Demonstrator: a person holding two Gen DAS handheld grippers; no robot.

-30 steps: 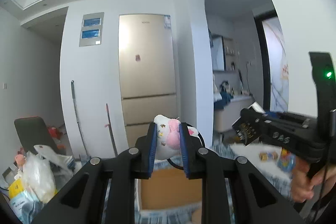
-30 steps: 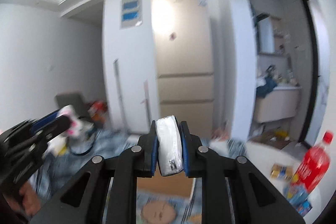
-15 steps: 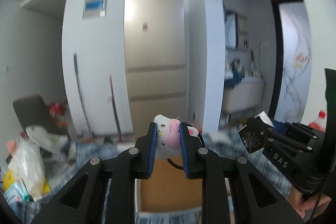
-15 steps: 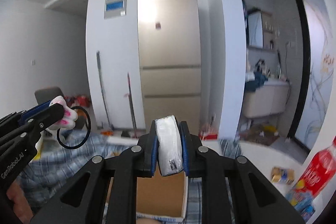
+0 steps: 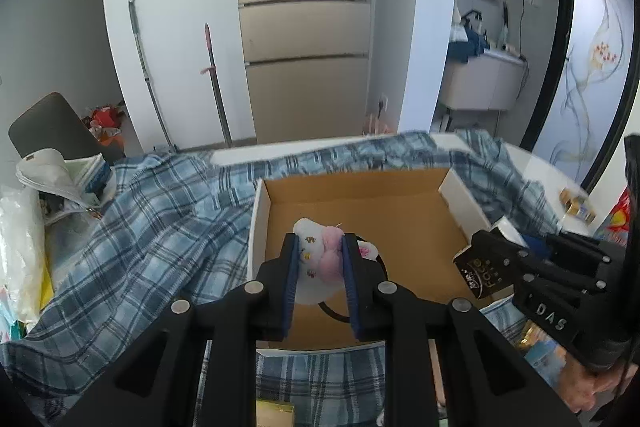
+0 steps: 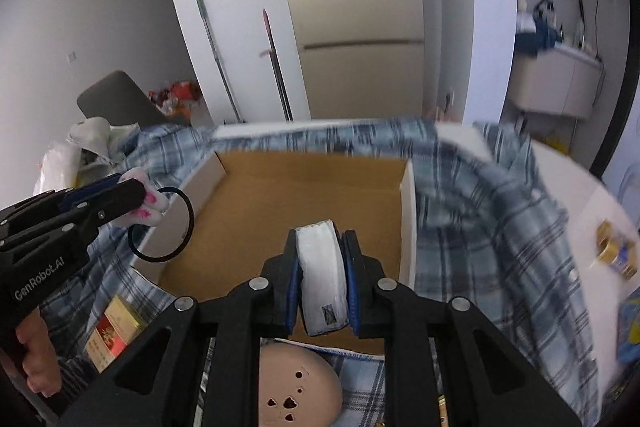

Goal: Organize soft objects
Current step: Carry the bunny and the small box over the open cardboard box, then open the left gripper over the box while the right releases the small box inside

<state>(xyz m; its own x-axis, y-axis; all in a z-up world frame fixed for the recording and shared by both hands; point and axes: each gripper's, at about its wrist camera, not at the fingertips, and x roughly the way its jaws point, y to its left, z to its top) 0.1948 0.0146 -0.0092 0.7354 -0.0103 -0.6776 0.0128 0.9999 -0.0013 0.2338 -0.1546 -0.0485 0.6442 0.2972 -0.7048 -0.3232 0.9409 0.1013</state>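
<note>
My left gripper [image 5: 320,247] is shut on a small white and pink plush toy [image 5: 318,251] with a black ring hanging from it, held above the near left part of an open cardboard box [image 5: 360,211]. In the right wrist view my right gripper [image 6: 322,247] is shut on a white soft pack [image 6: 322,279], poised over the box [image 6: 304,203] near its front edge. The left gripper [image 6: 132,197] with the toy [image 6: 146,203] and ring shows at the left of that view. The right gripper [image 5: 476,259] shows at the right of the left wrist view. The box is empty inside.
A blue plaid cloth [image 5: 152,227] covers the table around the box. A beige round object with holes [image 6: 296,383] and a red-gold packet [image 6: 116,331] lie in front of the box. Plastic bags [image 5: 24,235] sit at the left, small packets [image 6: 616,251] at the right.
Both grippers have come down and tipped forward toward the box, so the view went from the walls and ceiling to the box and table. Each keeps its hold.
</note>
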